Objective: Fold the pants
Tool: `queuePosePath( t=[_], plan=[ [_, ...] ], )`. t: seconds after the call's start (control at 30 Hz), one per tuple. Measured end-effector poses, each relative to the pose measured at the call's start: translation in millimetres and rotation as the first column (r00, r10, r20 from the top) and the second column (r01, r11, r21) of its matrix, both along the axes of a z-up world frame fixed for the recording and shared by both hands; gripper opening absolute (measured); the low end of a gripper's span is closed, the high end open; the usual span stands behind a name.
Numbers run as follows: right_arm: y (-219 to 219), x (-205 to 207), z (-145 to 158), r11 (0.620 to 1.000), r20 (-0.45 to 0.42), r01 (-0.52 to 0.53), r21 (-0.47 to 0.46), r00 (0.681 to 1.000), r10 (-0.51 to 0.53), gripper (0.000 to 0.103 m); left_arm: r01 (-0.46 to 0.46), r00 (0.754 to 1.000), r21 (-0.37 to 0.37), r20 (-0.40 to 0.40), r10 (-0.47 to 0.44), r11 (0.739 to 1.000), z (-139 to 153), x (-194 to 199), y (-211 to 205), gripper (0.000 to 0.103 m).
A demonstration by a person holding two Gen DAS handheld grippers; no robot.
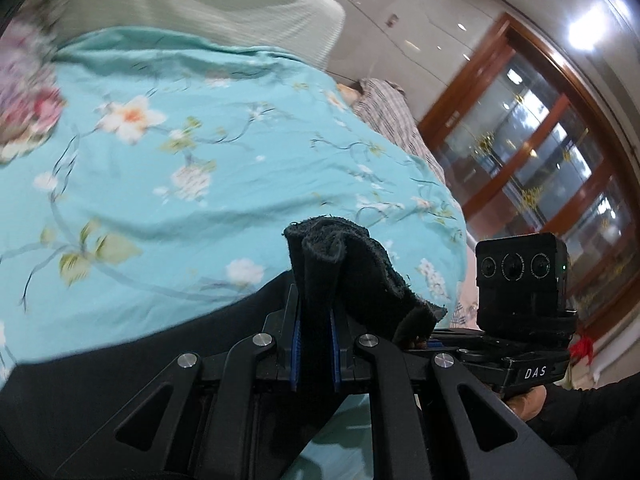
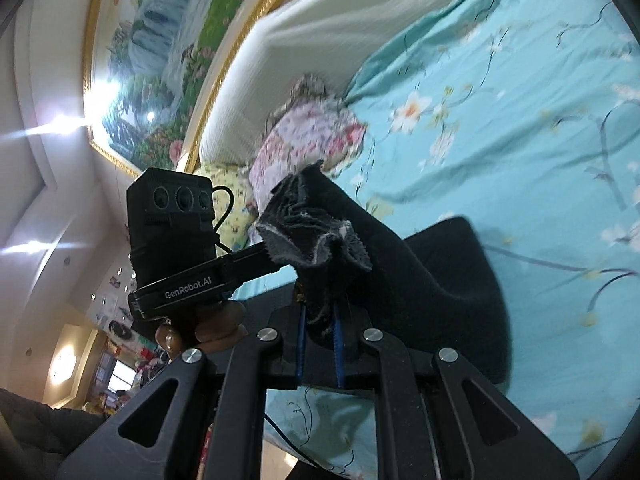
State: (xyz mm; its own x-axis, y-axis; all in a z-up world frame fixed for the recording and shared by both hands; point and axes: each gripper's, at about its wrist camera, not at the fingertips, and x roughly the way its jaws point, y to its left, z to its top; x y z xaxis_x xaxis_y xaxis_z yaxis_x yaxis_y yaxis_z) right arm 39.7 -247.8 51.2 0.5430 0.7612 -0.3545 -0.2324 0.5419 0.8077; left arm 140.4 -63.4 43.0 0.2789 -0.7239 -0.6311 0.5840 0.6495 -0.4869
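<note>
So from my left wrist cam, my left gripper (image 1: 315, 344) is clamped down on a bunched-up edge of the black pants (image 1: 340, 264), the cloth sticking up between the blue pads (image 1: 296, 344) and flopping over to the right. The rest of the pants trails down to the lower left across the teal floral bedsheet (image 1: 180, 168). Just to the right I can see my other gripper's camera unit (image 1: 520, 280), so both hands are pretty close together. There's a checked cloth (image 1: 384, 108) at the far edge of the bed and a wooden glass cabinet (image 1: 532, 152) behind it. Over on the right wrist cam, my right gripper (image 2: 320, 336) is also squeezed tight on a frayed edge of the pants (image 2: 420, 276), the fabric draping off to the right over the sheet (image 2: 500, 140). A floral pillow (image 2: 308, 140) sits up by the white headboard (image 2: 320, 32), and a landscape painting (image 2: 172, 60) hangs above it.
</note>
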Motion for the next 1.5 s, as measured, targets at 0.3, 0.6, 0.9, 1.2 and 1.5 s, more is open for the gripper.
queuePosePath(
  t=[0.3,0.6,0.9,1.2,1.5],
  plan=[
    [31.4,15.3,-26.5,0.996,-0.066,-0.086,-0.026,0.994,0.084,0.012,-0.075,0.995,0.016,-0.060,0.076,0.997,-35.7,-5.6,31.2,0.010],
    [46.0,18.4,-40.1,0.991,-0.119,-0.120,-0.067,0.987,0.111,0.015,-0.124,0.986,0.065,-0.102,0.130,0.990,-57.1,-13.7,49.0,0.011],
    [65.8,18.4,-41.3,0.978,-0.125,-0.180,-0.109,0.978,0.166,0.045,-0.282,0.942,0.027,-0.181,0.282,0.959,-67.7,-35.4,90.7,0.011],
    [78.8,16.6,-36.9,0.970,-0.124,-0.223,-0.094,0.970,0.211,0.051,-0.434,0.886,0.015,-0.177,0.429,0.901,-59.3,-73.0,136.2,0.019],
    [101.9,17.7,-21.4,0.953,-0.087,-0.290,-0.090,0.955,0.283,0.051,-0.603,0.783,-0.049,-0.226,0.579,0.796,-57.4,-104.8,182.2,0.020]
  ],
)
